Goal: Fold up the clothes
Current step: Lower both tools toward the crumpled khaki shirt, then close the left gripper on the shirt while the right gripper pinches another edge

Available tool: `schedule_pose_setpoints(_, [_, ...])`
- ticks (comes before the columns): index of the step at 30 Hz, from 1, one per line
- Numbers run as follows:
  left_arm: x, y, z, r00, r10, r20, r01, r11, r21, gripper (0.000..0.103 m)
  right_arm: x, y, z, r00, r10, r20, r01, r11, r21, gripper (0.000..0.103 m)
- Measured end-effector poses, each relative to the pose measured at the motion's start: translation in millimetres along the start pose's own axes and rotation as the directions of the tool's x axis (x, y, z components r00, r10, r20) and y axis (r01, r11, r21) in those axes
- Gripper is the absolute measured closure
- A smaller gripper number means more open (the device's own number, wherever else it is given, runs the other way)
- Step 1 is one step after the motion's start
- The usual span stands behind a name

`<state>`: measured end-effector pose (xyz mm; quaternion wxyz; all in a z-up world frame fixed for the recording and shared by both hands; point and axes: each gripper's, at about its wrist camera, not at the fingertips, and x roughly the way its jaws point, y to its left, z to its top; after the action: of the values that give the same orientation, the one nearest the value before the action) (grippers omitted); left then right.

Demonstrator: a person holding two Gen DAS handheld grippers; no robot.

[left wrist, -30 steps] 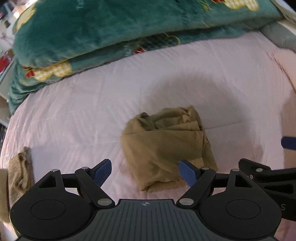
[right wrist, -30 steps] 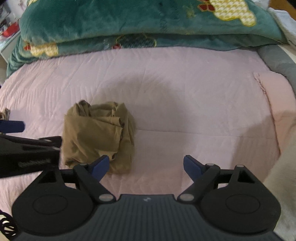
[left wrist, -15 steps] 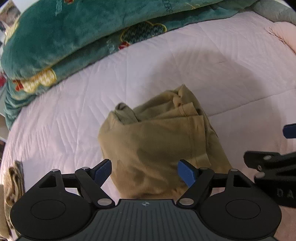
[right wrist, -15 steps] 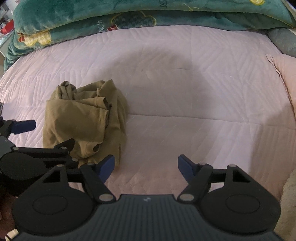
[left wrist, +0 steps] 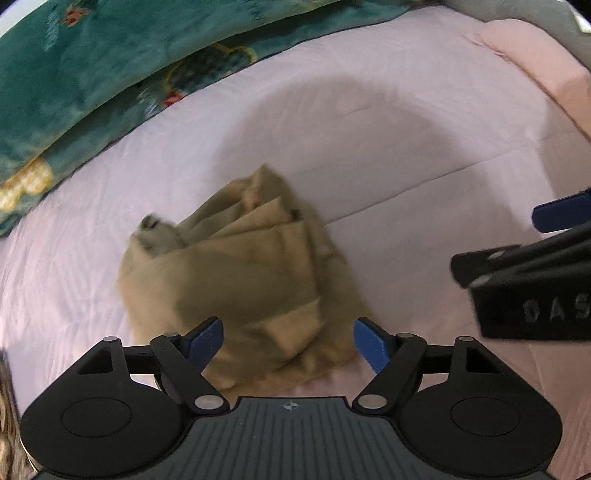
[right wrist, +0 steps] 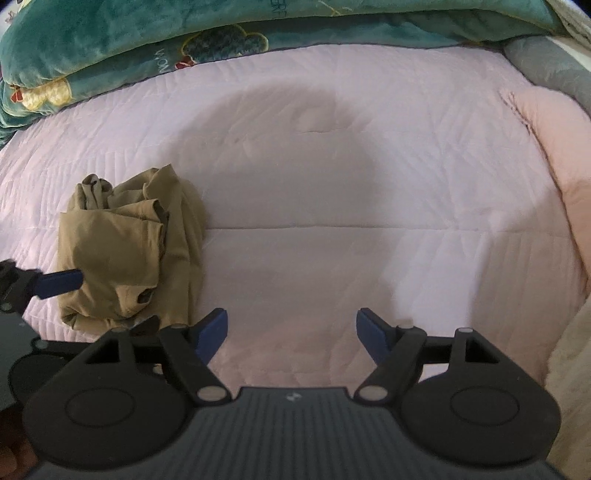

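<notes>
A tan garment (left wrist: 240,288) lies in a rough folded bundle on the pink quilted bed cover (left wrist: 388,155). My left gripper (left wrist: 290,341) is open and empty, its blue fingertips low over the bundle's near edge. In the right wrist view the same garment (right wrist: 125,251) lies at the left. My right gripper (right wrist: 291,334) is open and empty over bare cover, to the right of the garment. One left fingertip (right wrist: 59,283) shows over the garment's left side. The right gripper's body shows at the right edge of the left wrist view (left wrist: 535,273).
Stacked teal blankets (right wrist: 184,33) with gold and red patterns lie along the far side. A pink pillow (right wrist: 554,147) and a grey cushion (right wrist: 543,62) sit at the right. Another patterned tan cloth (left wrist: 5,424) shows at the left edge.
My left gripper has moved forward and down over the tan garment, which now looks larger. My right gripper has shifted slightly; the garment sits farther left in its view. Both stay open.
</notes>
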<state>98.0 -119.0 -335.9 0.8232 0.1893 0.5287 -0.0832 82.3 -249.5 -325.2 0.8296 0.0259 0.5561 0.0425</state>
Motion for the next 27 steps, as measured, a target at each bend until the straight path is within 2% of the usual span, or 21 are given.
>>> schedule_pose_setpoints(2, [7.2, -5.4, 3.1, 1.0, -0.001, -0.011, 0.001, 1.0, 0.014, 0.043, 1.0, -1.7, 0.9, 1.0, 0.001, 0.0, -0.001, 1.0, 0.001, 0.026])
schedule_pose_setpoints(4, [11.8, -5.2, 2.3, 1.0, -0.007, -0.025, 0.008, 1.0, 0.013, 0.072, 2.7, -1.9, 1.6, 1.0, 0.005, -0.001, -0.005, 1.0, 0.002, 0.026])
schedule_pose_setpoints(6, [16.0, -4.9, 1.7, 0.999, -0.015, -0.038, 0.015, 1.0, 0.011, 0.082, 5.3, -0.1, 2.2, 1.0, 0.006, -0.003, -0.006, 1.0, 0.002, 0.026])
schedule_pose_setpoints(9, [12.2, 2.8, 0.3, 0.999, -0.031, -0.023, 0.031, 0.999, -0.015, 0.087, 6.2, 0.8, 2.0, 1.0, 0.007, -0.002, -0.007, 1.0, 0.008, 0.025])
schedule_pose_setpoints(12, [-0.1, 17.2, -3.0, 0.999, -0.031, 0.012, 0.031, 0.998, -0.055, 0.096, 6.0, 1.0, 1.7, 1.0, 0.009, 0.001, -0.009, 1.0, 0.017, 0.025])
schedule_pose_setpoints(21, [-37.1, 61.4, -14.2, 0.993, -0.021, 0.118, 0.041, 0.984, -0.174, 0.097, -1.2, 24.0, 7.4, 1.0, 0.007, 0.023, -0.007, 1.0, -0.003, 0.025])
schedule_pose_setpoints(23, [-45.0, 82.9, -26.0, 0.99, -0.009, 0.139, 0.041, 0.973, -0.229, 0.096, -2.7, 38.0, 11.1, 1.0, 0.005, 0.03, -0.004, 1.0, -0.017, 0.025])
schedule_pose_setpoints(27, [-54.8, 139.1, -62.9, 0.99, 0.041, 0.136, 0.012, 0.931, -0.365, 0.097, -4.5, 77.9, 17.4, 0.999, 0.003, 0.046, 0.0, 0.998, -0.061, 0.025])
